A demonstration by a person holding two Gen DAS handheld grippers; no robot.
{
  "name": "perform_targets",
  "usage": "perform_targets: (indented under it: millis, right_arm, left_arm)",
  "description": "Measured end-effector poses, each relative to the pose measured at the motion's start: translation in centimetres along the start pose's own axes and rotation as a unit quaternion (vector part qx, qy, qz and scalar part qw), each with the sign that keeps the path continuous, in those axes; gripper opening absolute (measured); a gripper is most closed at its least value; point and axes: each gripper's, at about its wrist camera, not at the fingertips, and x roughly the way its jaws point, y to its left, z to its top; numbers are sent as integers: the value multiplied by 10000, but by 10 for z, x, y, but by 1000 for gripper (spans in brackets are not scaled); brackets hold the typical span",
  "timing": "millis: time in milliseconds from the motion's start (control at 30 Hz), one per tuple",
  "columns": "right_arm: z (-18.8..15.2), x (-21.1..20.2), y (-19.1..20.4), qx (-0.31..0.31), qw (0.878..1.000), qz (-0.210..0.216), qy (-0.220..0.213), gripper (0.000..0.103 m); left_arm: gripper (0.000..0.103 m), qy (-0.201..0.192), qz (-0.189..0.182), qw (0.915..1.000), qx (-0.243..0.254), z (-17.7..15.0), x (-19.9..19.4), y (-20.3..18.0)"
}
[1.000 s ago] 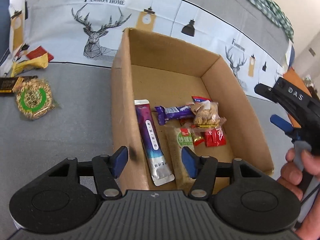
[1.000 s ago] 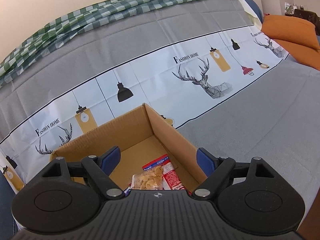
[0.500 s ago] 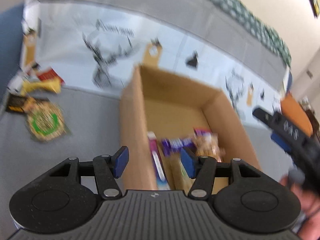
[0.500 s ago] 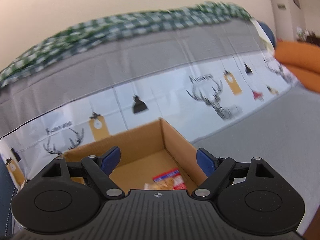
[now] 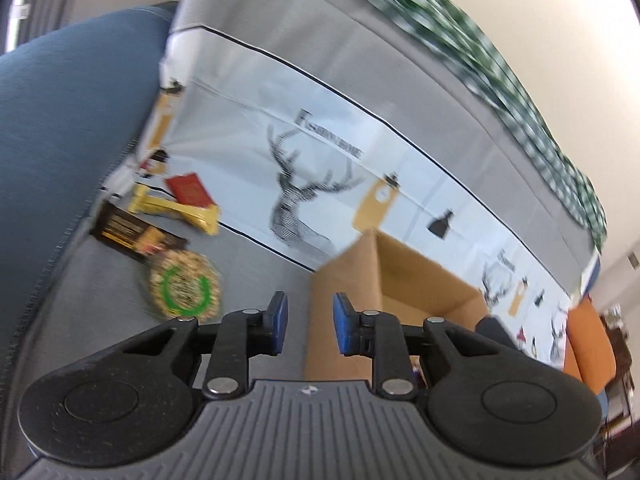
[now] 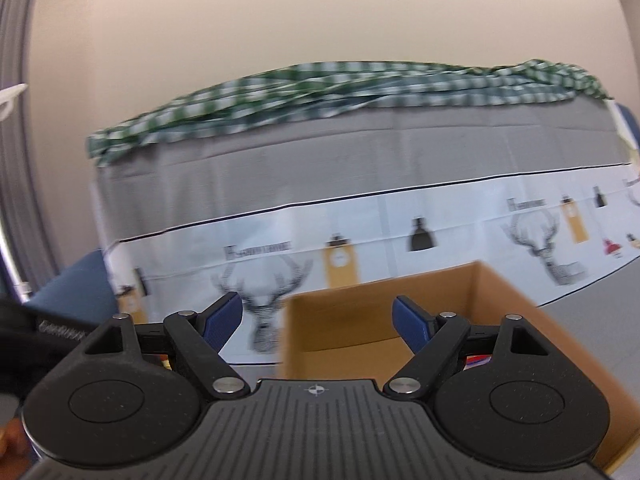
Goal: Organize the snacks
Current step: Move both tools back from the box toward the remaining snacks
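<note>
The loose snacks lay in a cluster on the grey cover, ahead and to the left of the left gripper (image 5: 307, 322): a round nut cake (image 5: 183, 283) with a green ring nearest the left finger, a dark flat packet (image 5: 136, 236) beyond it, then a yellow wrapper (image 5: 176, 213) and a red packet (image 5: 189, 189) against the printed deer cloth (image 5: 304, 200). All four lay well apart from the cardboard box (image 5: 400, 280), which stood ahead and to the right of the fingertips. The left gripper's blue pads (image 5: 278, 322) stood apart with nothing between them. Both views were motion-blurred, so packet edges could not be read exactly.

In the right wrist view, the right gripper (image 6: 318, 322) hung with its fingers spread wide and empty; the box (image 6: 400, 312) sat directly ahead between and right of its pads (only a sliver of coloured packaging showed at the lower right of the box).

Judged step: reaching with the left gripper for the nearest loose snack, probably the nut cake. To do it well, the pads should be opened wider than the cake's rim, lowered level to the cover, centred either side of the cake, and closed gently, since the cake looked brittle. The flat packets likely need an edge pinch rather than a top grasp.
</note>
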Motion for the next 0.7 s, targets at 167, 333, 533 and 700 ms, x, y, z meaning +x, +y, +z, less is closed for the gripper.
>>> perform_targets:
  millis: [167, 333, 533, 700]
  right_arm:
    - [-11, 3, 30, 46, 9989, 439, 148, 55]
    - [-23, 5, 55, -27, 9965, 786, 270, 52]
    - [-41, 22, 90, -413, 9915, 1062, 624, 81]
    - [-67, 85, 121, -384, 9857, 960, 1331, 94]
  left_arm:
    - [27, -69, 109, 9996, -256, 13, -10, 22]
    - [27, -88, 245, 9968, -756, 28, -21, 57]
    - [27, -83, 329, 9894, -1414, 39, -32, 91]
    - [27, -106, 311, 9861, -1629, 43, -37, 103]
